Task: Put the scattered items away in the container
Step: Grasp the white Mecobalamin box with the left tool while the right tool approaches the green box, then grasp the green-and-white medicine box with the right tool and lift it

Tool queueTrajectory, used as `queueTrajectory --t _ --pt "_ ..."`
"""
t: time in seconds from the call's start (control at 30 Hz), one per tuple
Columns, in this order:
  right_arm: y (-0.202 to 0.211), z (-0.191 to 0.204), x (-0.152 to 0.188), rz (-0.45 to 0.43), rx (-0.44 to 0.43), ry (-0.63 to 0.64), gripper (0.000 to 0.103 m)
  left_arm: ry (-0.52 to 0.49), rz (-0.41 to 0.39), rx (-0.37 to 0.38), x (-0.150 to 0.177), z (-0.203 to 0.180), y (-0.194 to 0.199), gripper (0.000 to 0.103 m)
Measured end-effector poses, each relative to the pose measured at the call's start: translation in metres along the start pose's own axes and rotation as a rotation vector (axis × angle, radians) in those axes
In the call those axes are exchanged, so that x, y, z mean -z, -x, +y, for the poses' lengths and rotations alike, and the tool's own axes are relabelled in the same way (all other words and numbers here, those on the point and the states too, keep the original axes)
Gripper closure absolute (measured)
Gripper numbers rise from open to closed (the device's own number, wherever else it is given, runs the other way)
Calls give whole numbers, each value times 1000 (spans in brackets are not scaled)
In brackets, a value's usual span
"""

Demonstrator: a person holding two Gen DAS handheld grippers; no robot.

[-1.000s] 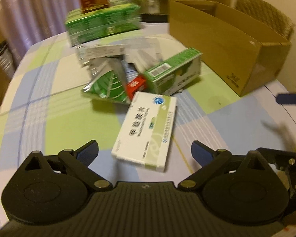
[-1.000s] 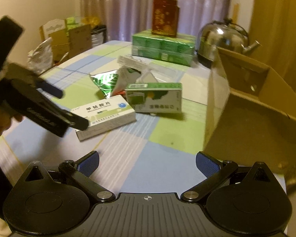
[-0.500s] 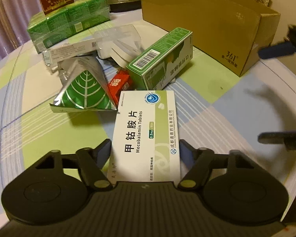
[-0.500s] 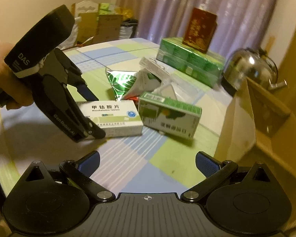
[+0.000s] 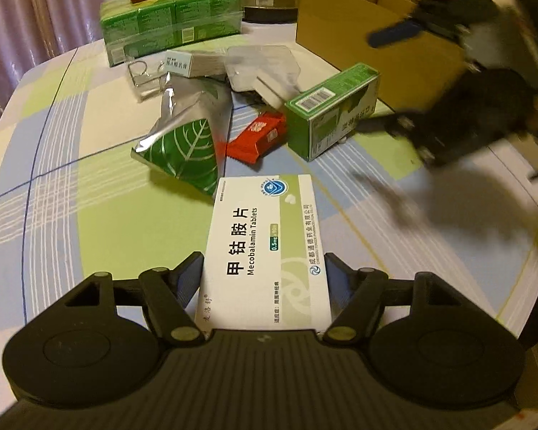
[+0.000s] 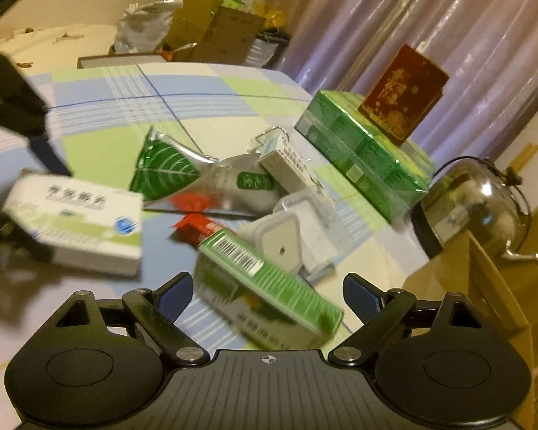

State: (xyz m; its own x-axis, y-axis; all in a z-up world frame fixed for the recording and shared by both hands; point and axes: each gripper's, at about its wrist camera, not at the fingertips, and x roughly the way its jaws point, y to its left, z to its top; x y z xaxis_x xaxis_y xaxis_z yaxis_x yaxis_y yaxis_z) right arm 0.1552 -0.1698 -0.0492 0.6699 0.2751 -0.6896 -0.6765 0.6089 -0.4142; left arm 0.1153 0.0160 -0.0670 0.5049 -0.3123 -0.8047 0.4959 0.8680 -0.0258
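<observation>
Left gripper (image 5: 263,272): clamped on the near end of the white Mecobalamin box (image 5: 267,247) — both fingers press its long sides. Half a second ago the fingers stood just clear of those sides; a second ago they were wide apart with the box well ahead.

White Mecobalamin box: lies flat on the checked tablecloth (image 5: 100,215), far end pointing toward the clutter. In the right wrist view it appears at the left (image 6: 79,222), blurred.

Right gripper (image 6: 267,292): jaws spread wide, gripping nothing. The green carton (image 6: 265,279) now sits between the fingers, its lower end close in; contact cannot be told. Half a second ago the carton lay well ahead on the cloth.

Right gripper, left wrist view (image 5: 459,118): a dark motion-blurred shape just beside the green carton (image 5: 335,109) — earlier it showed only at the frame's right edge.

Remaining clutter: foil leaf pouch (image 5: 188,139), red packet (image 5: 258,136) and clear plastic trays (image 5: 263,71) lie where they were.

Cardboard box (image 5: 344,21): open, at the far right of the table, behind the green carton; none of these items is seen in it.
</observation>
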Motion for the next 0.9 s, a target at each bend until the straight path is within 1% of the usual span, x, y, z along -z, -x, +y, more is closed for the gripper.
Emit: queueTrajectory --t 0.1,0.13,0.17,0.2,0.27,0.33,0.37,0.43,0.47,0.53,0.57,0.63,0.67,0.7,0.73,0.77,0.8,0.9 --pt "-21 -12 -4 70 -7 -29 16 -2 4 6 2 -3 -2 36" --pt "-26 -16 -4 98 -15 -49 20 5 1 10 2 -2 -2 36" --pt "-28 -18 -2 121 -25 -64 29 11 -2 14 2 -2 -2 36" --pt "-28 -17 0 138 -31 -74 33 16 -5 17 2 -1 -1 36" --pt "-20 -13 4 158 -60 -101 51 26 -8 21 3 0 -1 36" --pt "-9 -7 10 173 -102 -140 60 25 -8 22 2 -1 -1 36" --pt "-2 -2 13 174 -116 -157 64 22 -8 22 2 -2 -2 36" --pt "11 5 19 166 -143 -201 64 15 -7 25 2 -5 -2 36" --pt "16 7 20 166 -164 -237 66 14 -8 28 3 -6 -1 36" --pt "23 7 25 179 -223 -338 78 11 -9 33 3 -8 -1 36" --pt "26 9 27 181 -240 -373 78 9 -9 34 4 -9 -1 36" --pt "34 17 29 169 -263 -399 78 8 -9 37 5 -10 0 36" --pt "39 20 31 151 -262 -402 77 8 -9 38 5 -10 0 36" --pt "44 23 32 132 -244 -397 73 11 -10 37 6 -10 0 36" --pt "47 24 33 114 -218 -391 58 15 -12 36 6 -10 0 36" --pt "49 23 34 97 -192 -393 34 21 -15 36 6 -10 1 36" --pt "50 21 35 81 -175 -404 27 28 -17 37 7 -9 1 36" --pt "45 13 36 81 -172 -420 26 49 -25 37 7 -9 2 35"
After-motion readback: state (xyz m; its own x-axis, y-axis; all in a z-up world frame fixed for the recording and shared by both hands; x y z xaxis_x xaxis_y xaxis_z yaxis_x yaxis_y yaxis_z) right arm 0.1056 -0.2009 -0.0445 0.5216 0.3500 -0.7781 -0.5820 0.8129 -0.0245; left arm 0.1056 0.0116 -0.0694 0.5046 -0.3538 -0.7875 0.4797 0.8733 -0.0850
